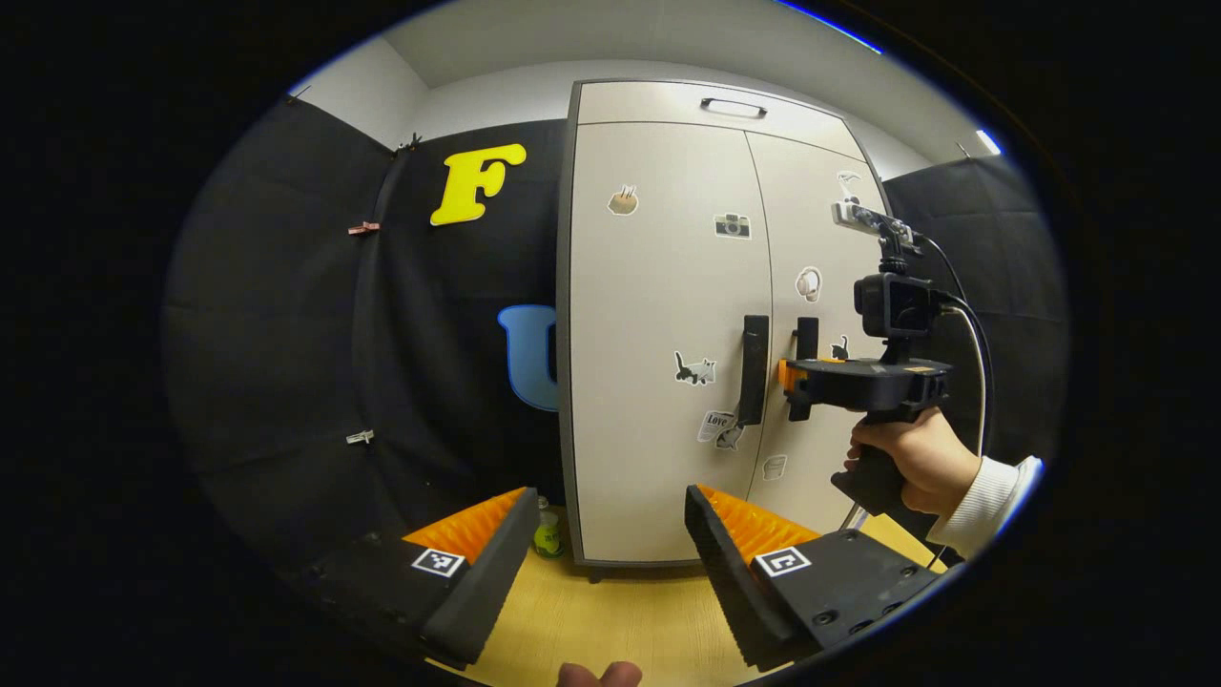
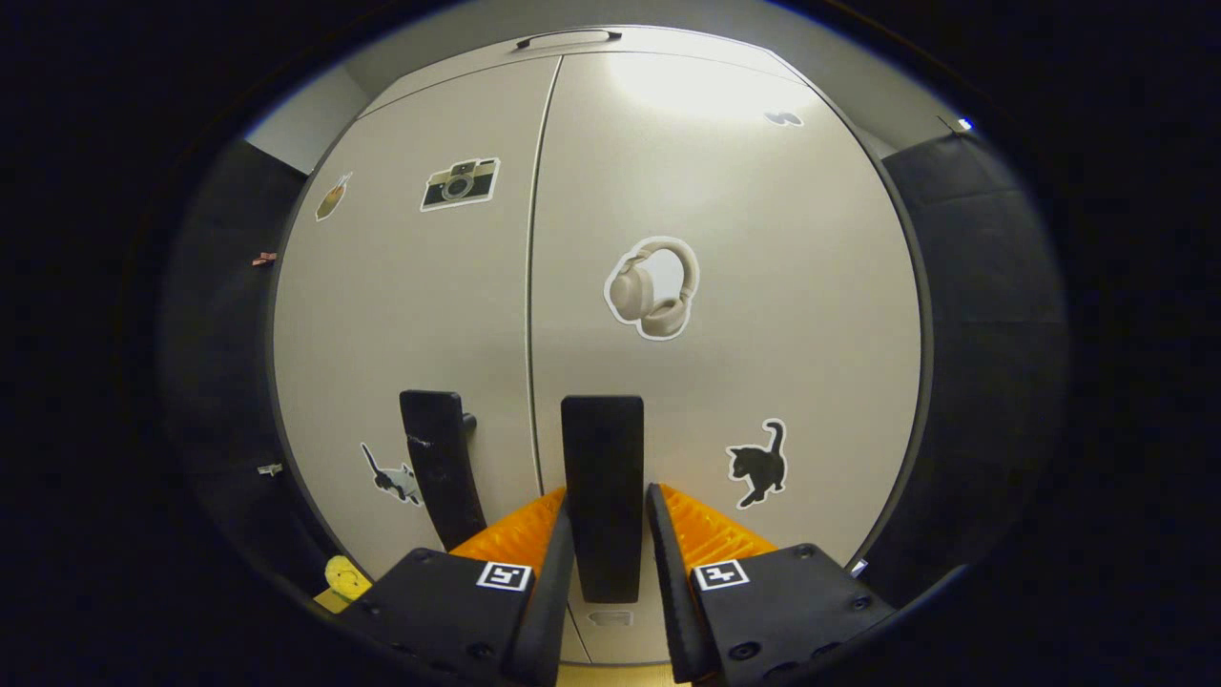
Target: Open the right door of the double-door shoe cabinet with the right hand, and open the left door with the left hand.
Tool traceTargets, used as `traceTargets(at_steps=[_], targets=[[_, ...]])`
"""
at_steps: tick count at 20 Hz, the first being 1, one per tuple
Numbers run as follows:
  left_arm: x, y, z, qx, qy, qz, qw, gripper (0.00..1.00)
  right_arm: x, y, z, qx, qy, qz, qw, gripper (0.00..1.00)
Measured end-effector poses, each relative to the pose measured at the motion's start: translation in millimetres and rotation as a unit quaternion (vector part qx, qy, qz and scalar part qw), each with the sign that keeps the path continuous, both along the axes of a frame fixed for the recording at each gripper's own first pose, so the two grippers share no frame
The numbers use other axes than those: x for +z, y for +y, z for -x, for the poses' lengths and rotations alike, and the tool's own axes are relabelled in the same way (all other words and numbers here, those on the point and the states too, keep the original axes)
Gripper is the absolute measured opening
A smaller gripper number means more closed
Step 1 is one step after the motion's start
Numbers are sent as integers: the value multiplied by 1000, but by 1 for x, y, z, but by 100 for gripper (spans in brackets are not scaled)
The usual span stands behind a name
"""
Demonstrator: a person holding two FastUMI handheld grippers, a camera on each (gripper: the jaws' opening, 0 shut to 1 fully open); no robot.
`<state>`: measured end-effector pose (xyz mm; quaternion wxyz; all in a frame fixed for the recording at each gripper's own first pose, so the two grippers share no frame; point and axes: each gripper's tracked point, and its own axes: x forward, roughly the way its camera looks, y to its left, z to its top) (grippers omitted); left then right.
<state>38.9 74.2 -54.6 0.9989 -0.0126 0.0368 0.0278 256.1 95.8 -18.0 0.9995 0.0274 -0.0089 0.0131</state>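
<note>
The pale shoe cabinet has its left door [image 1: 649, 286] and right door [image 1: 818, 239] both closed. In the left gripper view a hand [image 1: 911, 458] holds my right gripper [image 1: 796, 386] against the right door's black handle [image 1: 807, 336]. In the right gripper view, my right gripper [image 2: 608, 496] is shut on that handle [image 2: 601, 448], one finger on each side. The left door's handle [image 2: 441, 468] stands free just to its left. My left gripper [image 1: 608, 501] is open and holds nothing. It hangs well back from the left door's handle [image 1: 754, 370], low in front of the left door.
A top compartment with a dark handle [image 1: 733, 107] sits above the doors. A small green bottle [image 1: 547, 534] stands on the wooden floor [image 1: 591, 620] at the cabinet's left foot. Black cloth walls flank the cabinet on both sides.
</note>
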Motion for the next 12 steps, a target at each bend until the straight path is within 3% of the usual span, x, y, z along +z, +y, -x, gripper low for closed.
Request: traceTargets(at_steps=[1,4,8,12], targets=[[-1,1,1,0,1,-1,1000,94,-4,1,-5,-4,-5,5,1000,37],[-1,5,5,3,1,-2,1000,95,-6,1,-6,4,0,-4,1000,36],[-3,14,13,11,1,3,1000,95,-5,1,-5,-1,0,7,1000,23],[-4,17,24,18,2,5,1000,95,-6,0,-5,-13,4,-15,1000,23]])
